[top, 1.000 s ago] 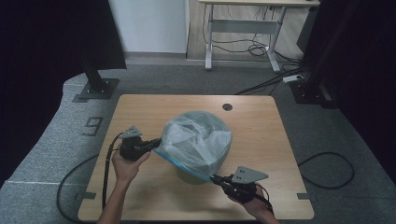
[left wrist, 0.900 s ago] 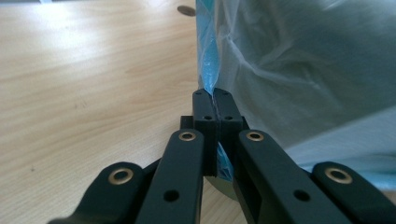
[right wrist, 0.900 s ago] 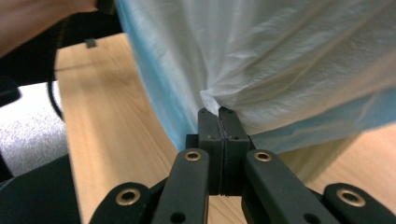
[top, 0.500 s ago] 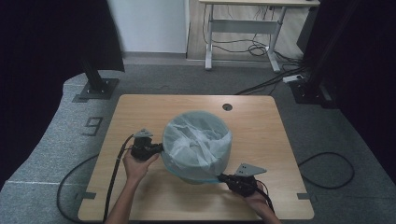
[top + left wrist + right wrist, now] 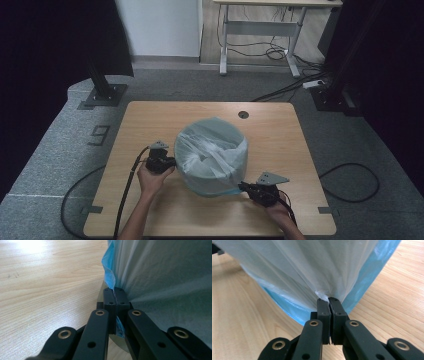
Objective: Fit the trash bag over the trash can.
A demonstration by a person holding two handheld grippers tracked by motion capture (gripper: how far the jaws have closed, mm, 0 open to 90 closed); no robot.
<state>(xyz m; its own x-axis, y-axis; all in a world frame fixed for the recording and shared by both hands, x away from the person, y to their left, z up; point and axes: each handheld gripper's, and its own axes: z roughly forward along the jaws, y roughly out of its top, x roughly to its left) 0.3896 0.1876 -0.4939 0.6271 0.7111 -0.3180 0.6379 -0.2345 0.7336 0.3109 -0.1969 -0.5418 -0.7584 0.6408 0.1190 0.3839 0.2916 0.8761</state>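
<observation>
Wooden table (image 5: pixel 150 117), centre: bag-lined bin (image 5: pixel 212 155) between left gripper (image 5: pixel 167 162) and right gripper (image 5: pixel 246 187), each clamped tight on the bag's (image 5: pixel 162 277) blue hem.

The bag (image 5: pixel 212 150) is pale, translucent white-grey with a blue hem (image 5: pixel 364 282). Beneath it, the table (image 5: pixel 150 120) is light wood-grain. Both grippers (image 5: pixel 115 296) (image 5: pixel 329 305) beside the bag are black, with brass-coloured rivets.
</observation>
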